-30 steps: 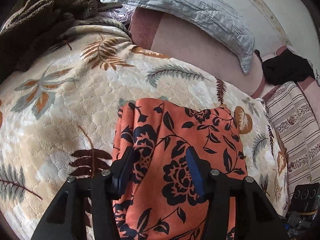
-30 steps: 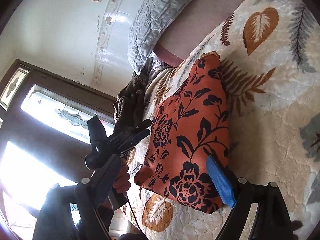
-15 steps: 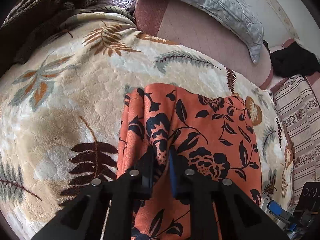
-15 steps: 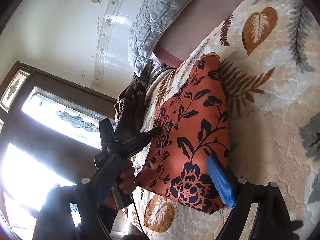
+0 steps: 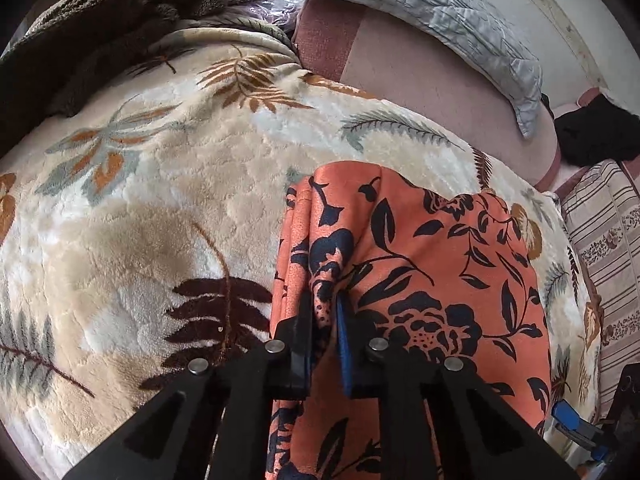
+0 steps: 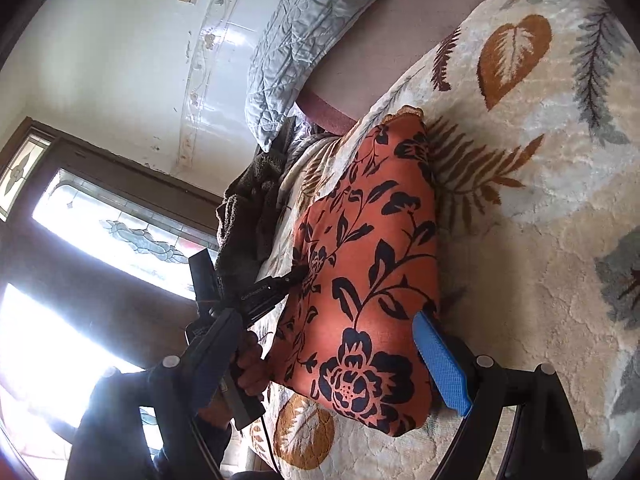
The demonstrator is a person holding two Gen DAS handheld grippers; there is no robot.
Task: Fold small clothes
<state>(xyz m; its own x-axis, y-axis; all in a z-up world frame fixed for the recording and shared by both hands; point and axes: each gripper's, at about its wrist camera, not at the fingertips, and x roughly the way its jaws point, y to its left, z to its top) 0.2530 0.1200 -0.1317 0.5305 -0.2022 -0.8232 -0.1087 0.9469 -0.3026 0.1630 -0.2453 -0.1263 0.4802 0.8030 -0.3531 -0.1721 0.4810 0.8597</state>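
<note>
Fingers (image 5: 304, 344) of our left gripper (image 5: 325, 320) are nearly closed, with a raised ridge of the orange floral garment (image 5: 420, 280) pinched between them near its left edge. Fingers (image 6: 438, 364) of our right gripper (image 6: 320, 364) stand wide apart: the blue pad lies at the right edge of the garment, touching or just beside it, and we cannot tell which; the opposite finger hangs clear on the far side. Nothing is held on that side.

The garment lies on the leaf-patterned blanket (image 5: 160, 208) covering the bed, already folded to a compact, layered shape, with stacked edges visible along its left side.

We judge these risks, largest first:

1. Layer separation. The left fingers appear to hold only a fold of the upper layers. Lifting or pulling from here may peel these layers away and undo the fold.
2. Drag on the blanket. The plush pile will likely grip the cloth. A sideways pull may skew the whole garment instead of folding it.
3. Unsupported right side. With the right fingers open, that edge is unrestrained and may shift or sag.
4. Slip. The cloth looks thin; a shallow pinch may release under tension.
</note>
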